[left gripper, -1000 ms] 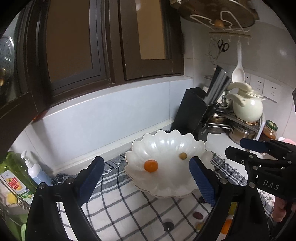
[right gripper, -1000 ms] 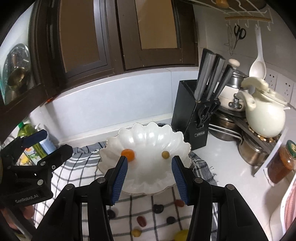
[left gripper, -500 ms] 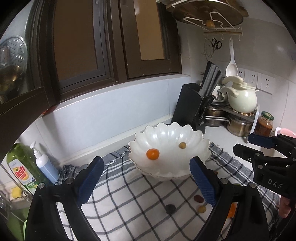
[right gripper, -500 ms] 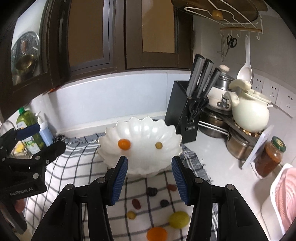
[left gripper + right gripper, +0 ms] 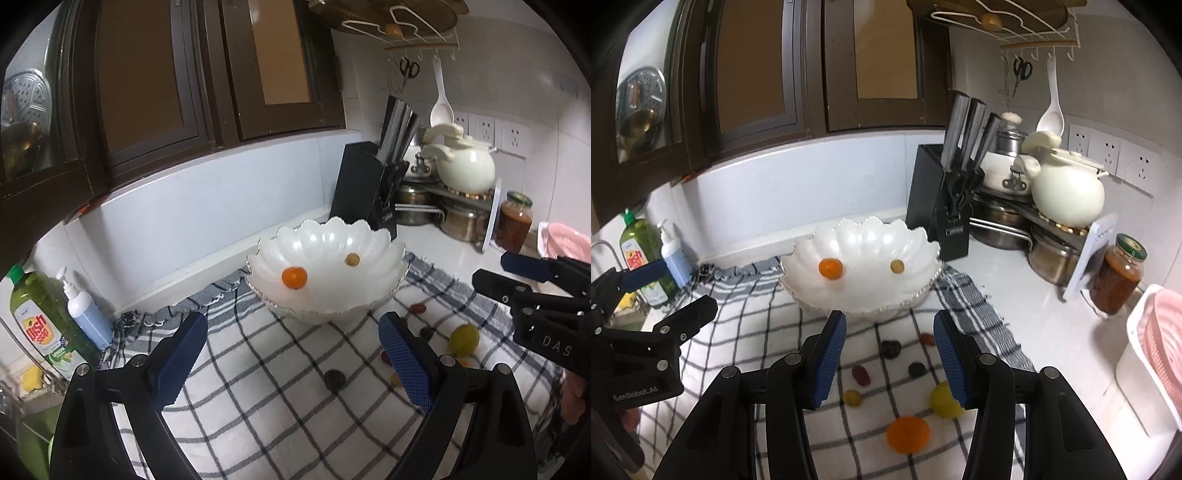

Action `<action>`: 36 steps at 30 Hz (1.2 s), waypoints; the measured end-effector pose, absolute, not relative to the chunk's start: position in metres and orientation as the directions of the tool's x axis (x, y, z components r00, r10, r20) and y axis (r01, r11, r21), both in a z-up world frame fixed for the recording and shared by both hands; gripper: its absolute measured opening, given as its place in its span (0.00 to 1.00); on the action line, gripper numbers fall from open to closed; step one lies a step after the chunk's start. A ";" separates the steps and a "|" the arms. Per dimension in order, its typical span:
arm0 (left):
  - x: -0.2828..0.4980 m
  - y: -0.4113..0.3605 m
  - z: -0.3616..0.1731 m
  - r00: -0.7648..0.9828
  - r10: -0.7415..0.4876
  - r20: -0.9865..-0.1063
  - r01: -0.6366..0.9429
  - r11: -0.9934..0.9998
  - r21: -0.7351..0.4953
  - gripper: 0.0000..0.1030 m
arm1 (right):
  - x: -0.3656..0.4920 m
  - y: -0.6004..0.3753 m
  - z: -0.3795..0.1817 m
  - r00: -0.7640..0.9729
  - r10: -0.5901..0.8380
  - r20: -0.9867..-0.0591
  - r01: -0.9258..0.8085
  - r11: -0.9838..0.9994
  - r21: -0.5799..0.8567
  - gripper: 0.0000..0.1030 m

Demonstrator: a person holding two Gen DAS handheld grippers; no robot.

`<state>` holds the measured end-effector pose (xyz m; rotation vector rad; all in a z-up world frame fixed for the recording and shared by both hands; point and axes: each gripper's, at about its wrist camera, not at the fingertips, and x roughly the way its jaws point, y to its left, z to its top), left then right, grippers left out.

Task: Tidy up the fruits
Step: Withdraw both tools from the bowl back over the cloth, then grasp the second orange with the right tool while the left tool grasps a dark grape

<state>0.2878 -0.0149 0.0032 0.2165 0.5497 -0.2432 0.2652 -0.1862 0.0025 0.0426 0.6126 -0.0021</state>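
Observation:
A white scalloped bowl (image 5: 364, 295) (image 5: 809, 280) stands on a checked cloth (image 5: 266, 406) (image 5: 753, 325). In it lie a small orange fruit (image 5: 294, 277) (image 5: 831, 268) and a little yellow-green fruit (image 5: 352, 259) (image 5: 897, 266). On the cloth in front of the bowl lie loose fruits: an orange (image 5: 908, 434), a yellow-green fruit (image 5: 943, 400) (image 5: 464, 339) and several small dark, red and yellow ones. My left gripper (image 5: 291, 354) is open and empty, short of the bowl. My right gripper (image 5: 889, 349) is open and empty, above the loose fruits.
A black knife block (image 5: 940, 210) stands behind the bowl on the right. Pots, a cream kettle (image 5: 1067, 194) and a sauce jar (image 5: 1117, 277) fill the right corner. A pink basket (image 5: 1156, 354) is at far right. Soap bottles (image 5: 44, 321) stand at left by the sink.
Both grippers have drawn back from the bowl and sunk a little. The bowl looks smaller, and more cloth and loose fruit show in front of it. The jaws kept their width.

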 end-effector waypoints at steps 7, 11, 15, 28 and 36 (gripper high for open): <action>0.285 -0.013 -0.020 0.783 -0.175 -0.597 0.302 0.946 0.119 0.92 | 0.252 -0.183 -0.015 0.809 -0.032 -0.587 0.049 0.999 0.013 0.49; 0.283 -0.015 -0.033 0.765 -0.173 -0.620 0.312 0.942 0.122 0.92 | 0.249 -0.185 -0.028 0.792 -0.045 -0.609 0.068 0.998 0.015 0.49; 0.282 -0.017 -0.044 0.757 -0.174 -0.629 0.322 0.938 0.129 0.92 | 0.248 -0.188 -0.043 0.766 -0.038 -0.642 0.082 0.996 0.040 0.49; 0.288 -0.023 -0.075 0.744 -0.161 -0.649 0.342 0.926 0.162 0.88 | 0.248 -0.194 -0.084 0.686 -0.054 -0.726 0.135 0.989 0.054 0.49; 0.302 -0.030 -0.096 0.698 -0.180 -0.693 0.378 0.915 0.142 0.77 | 0.254 -0.196 -0.102 0.647 -0.038 -0.761 0.145 0.987 0.074 0.49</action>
